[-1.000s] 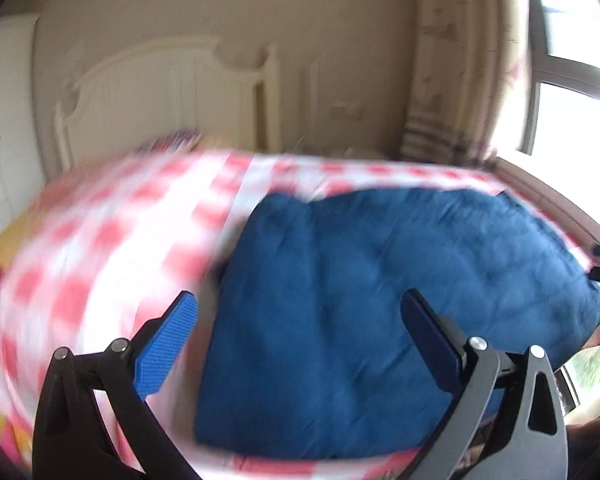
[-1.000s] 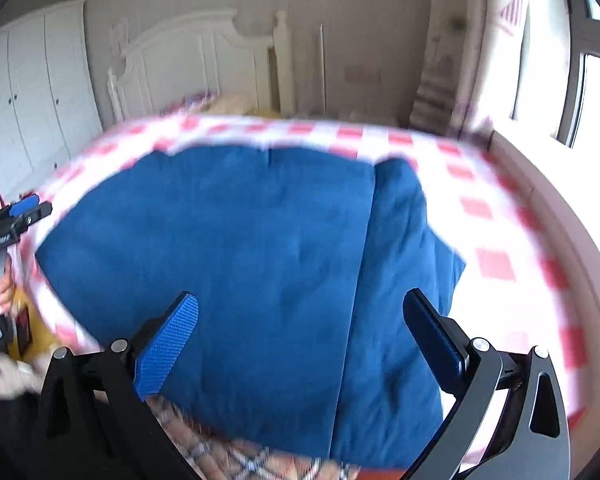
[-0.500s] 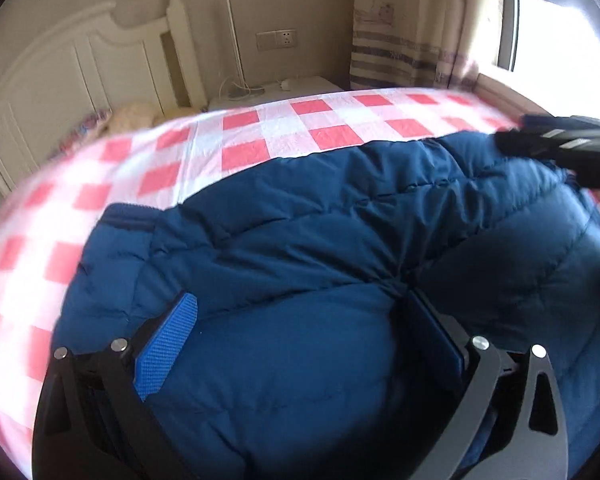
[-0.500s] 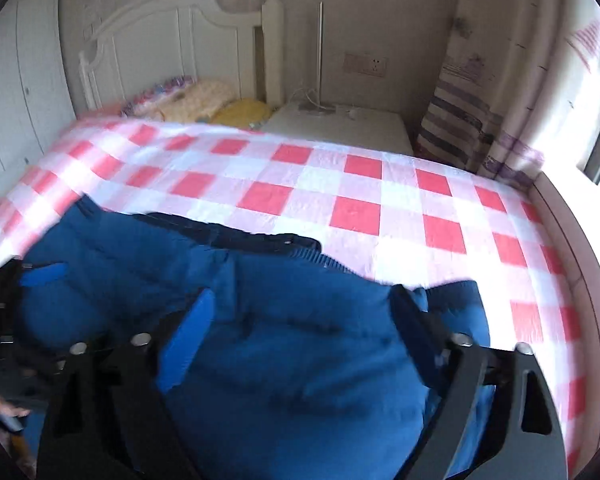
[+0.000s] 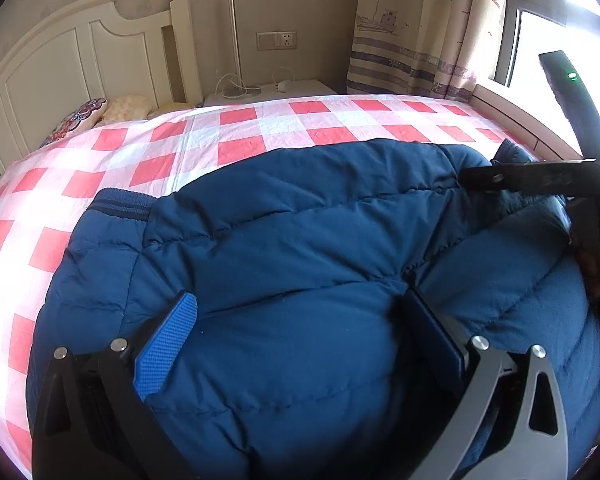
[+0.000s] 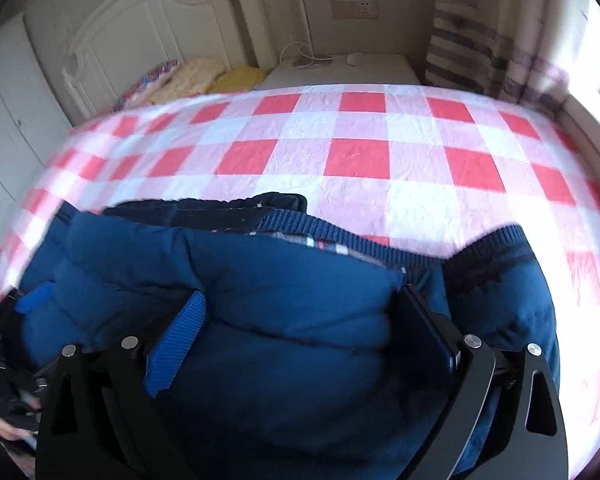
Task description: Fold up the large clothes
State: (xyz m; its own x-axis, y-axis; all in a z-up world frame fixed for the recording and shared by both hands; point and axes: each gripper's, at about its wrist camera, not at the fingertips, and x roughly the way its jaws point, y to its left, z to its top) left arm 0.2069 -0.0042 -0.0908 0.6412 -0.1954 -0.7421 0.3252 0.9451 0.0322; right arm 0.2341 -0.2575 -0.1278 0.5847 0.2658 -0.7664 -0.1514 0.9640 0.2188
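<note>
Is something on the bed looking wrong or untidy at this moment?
Nothing is damaged or spilled. The blue padded jacket lies bunched and puffy on the checked bedsheet, not flat. In the right wrist view its ribbed hem is turned up, so the plaid lining shows.

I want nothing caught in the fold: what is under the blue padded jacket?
Around the blue jacket only the red-and-white checked bedspread shows, so it lies on that. Whatever sits directly beneath the jacket is covered.
</note>
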